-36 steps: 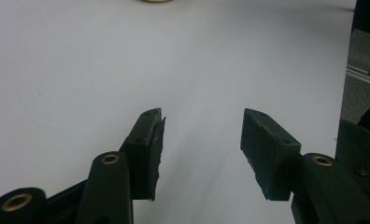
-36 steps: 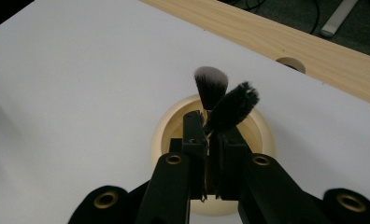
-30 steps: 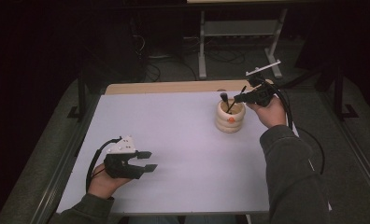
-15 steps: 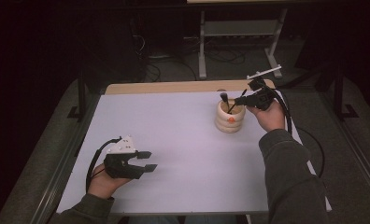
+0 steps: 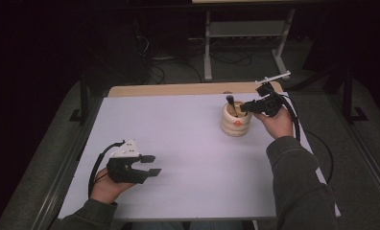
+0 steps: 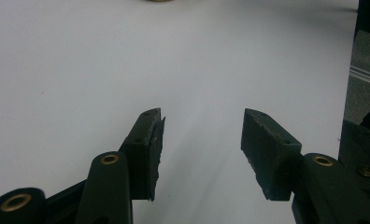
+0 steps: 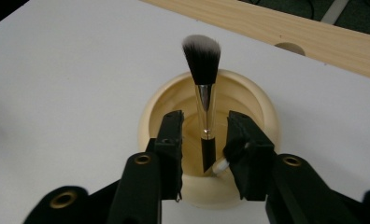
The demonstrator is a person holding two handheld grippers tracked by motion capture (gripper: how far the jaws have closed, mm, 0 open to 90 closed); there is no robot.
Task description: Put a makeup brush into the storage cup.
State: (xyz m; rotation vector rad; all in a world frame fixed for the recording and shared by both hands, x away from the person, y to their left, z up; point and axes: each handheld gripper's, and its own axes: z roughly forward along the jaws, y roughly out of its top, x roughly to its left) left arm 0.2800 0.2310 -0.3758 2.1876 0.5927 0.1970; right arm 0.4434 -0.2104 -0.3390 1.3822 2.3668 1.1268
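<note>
Right gripper (image 7: 204, 140) jaws have just been opening, released astride the brush (image 7: 203, 88), which stands bristles-up in the cup (image 5: 236, 123) at far right. Left gripper (image 6: 202, 140) gapes empty, near left. Brush likely light, stiff-handled, soft-tipped; grasp the handle.

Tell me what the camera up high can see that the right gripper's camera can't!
High view alone: the left gripper, open, resting low on the white table, plus both sleeves and the dark floor. Right gripper view alone: its jaws, which have just been opening, stand apart on either side of the brush handle without pressing it. Both: the right gripper, the brush, bristles up, and the wooden cup.
</note>
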